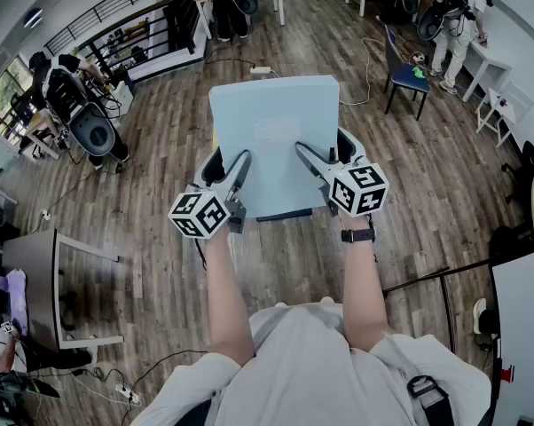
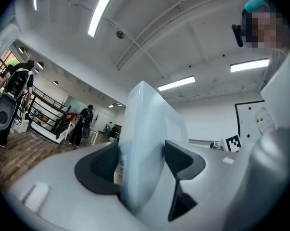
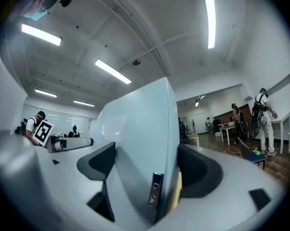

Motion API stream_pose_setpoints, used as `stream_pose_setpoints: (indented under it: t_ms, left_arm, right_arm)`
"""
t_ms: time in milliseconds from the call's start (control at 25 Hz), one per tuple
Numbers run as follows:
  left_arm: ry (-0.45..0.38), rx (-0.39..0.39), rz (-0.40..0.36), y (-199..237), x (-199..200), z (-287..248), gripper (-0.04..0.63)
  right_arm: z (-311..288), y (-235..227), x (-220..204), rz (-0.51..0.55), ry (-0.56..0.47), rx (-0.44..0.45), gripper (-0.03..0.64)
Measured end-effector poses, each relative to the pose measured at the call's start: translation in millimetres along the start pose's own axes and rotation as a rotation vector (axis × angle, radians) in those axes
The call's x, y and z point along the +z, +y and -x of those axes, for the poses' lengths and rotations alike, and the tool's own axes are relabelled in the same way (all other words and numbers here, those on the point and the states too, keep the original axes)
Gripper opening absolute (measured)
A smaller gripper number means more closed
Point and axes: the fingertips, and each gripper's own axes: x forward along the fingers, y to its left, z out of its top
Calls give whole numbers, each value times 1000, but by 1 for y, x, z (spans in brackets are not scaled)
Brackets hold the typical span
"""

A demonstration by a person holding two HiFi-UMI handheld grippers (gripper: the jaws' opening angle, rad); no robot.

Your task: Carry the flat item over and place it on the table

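The flat item (image 1: 271,140) is a pale blue slab held level at waist height over the wooden floor. My left gripper (image 1: 231,169) clamps its near left edge and my right gripper (image 1: 325,158) clamps its near right edge. In the left gripper view the slab (image 2: 150,129) stands on edge between the dark pads (image 2: 99,165), with a barcode label against the left pad. In the right gripper view the slab (image 3: 140,124) fills the gap between the pads (image 3: 198,170), and a port shows on its near edge.
A blue chair (image 1: 407,74) stands ahead to the right. A grey table (image 1: 32,260) is at the left and a white tabletop (image 1: 526,313) at the right edge. A power strip (image 1: 260,69) with cables lies ahead. People stand at the far left and right.
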Motion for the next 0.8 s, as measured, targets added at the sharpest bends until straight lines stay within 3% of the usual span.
stream_pose_setpoints:
  t_ms: [800]
  left_arm:
    - [-18, 10, 60, 50, 4, 39, 296]
  right_arm:
    - [-32, 50, -17, -25, 17, -19, 405]
